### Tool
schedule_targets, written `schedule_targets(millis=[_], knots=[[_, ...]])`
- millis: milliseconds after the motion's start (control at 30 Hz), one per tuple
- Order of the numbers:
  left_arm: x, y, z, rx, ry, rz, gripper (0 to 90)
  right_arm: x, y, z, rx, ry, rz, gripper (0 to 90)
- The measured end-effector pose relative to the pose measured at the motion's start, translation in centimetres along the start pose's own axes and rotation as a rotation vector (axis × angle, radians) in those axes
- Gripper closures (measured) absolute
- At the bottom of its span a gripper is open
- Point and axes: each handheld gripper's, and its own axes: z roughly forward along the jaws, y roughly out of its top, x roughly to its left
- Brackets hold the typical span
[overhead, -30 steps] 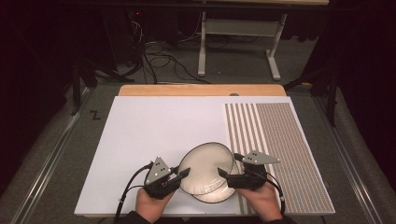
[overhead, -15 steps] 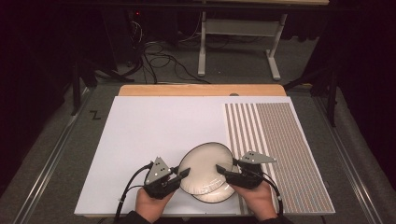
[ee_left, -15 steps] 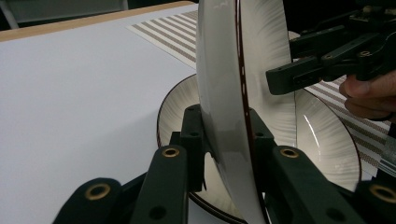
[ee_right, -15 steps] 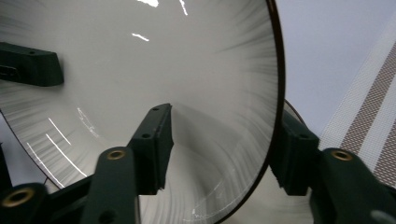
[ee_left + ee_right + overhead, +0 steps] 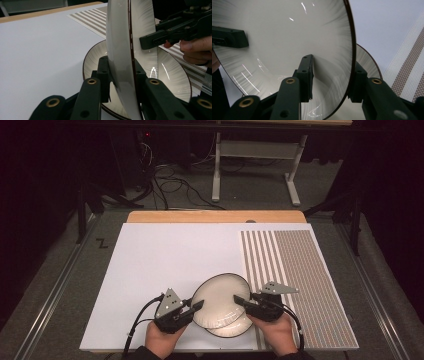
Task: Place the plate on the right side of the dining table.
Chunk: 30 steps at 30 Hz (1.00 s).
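Two glossy round plates | upper plate (image 5: 220, 295) pinched by left hand-held gripper (image 5: 196, 306) and right hand-held gripper (image 5: 241, 301) | lower plate (image 5: 234, 329) flat

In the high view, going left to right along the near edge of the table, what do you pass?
Left gripper → lifted plate → right gripper → striped mat.
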Motion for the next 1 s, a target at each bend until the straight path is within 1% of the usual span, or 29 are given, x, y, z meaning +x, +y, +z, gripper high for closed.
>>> schedule_targets(millis=[67,133,233,300,333,400,500,567,700,900,1000], knots=[[0.0,0.0,0.0,0.0,0.001,-0.002,77.2,-0.1,0.0,-0.3,-0.011,0.008,0.008,67.8],[-0.1,0.0,-0.1,-0.002,0.0,-0.001,78.0,-0.1,0.0,-0.6,-0.024,0.006,-0.001,69.5],[-0.1,0.1,-0.2,-0.003,-0.003,-0.006,79.6,0.1,0.1,-1.1,-0.04,0.005,-0.001,71.7],[0.0,0.1,-0.2,0.001,-0.001,-0.002,79.7,0.4,0.1,-1.3,-0.05,-0.007,-0.014,72.5],[0.0,0.0,-0.2,0.002,-0.001,0.0,79.7,0.4,0.2,-1.4,-0.053,-0.015,-0.024,72.7],[0.0,0.0,-0.2,0.004,0.001,0.001,79.6,0.5,0.2,-1.5,-0.055,-0.021,-0.028,73.1],[0.0,0.0,-0.2,0.003,0.0,-0.002,79.2,0.6,0.2,-1.7,-0.058,-0.019,-0.031,74.7],[0.2,0.0,-0.3,-0.003,-0.001,-0.011,79.0,0.7,0.3,-1.8,-0.061,-0.02,-0.034,75.4],[0.3,0.1,-0.4,-0.014,-0.004,-0.018,77.7,1.1,0.5,-2.4,-0.083,-0.021,-0.051,78.1],[0.5,0.1,-0.4,-0.021,-0.002,-0.031,76.2,1.5,0.7,-2.8,-0.093,-0.024,-0.07,80.4],[0.6,0.1,-0.5,-0.023,0.0,-0.03,75.8,1.6,0.7,-2.8,-0.098,-0.024,-0.076,80.8]])
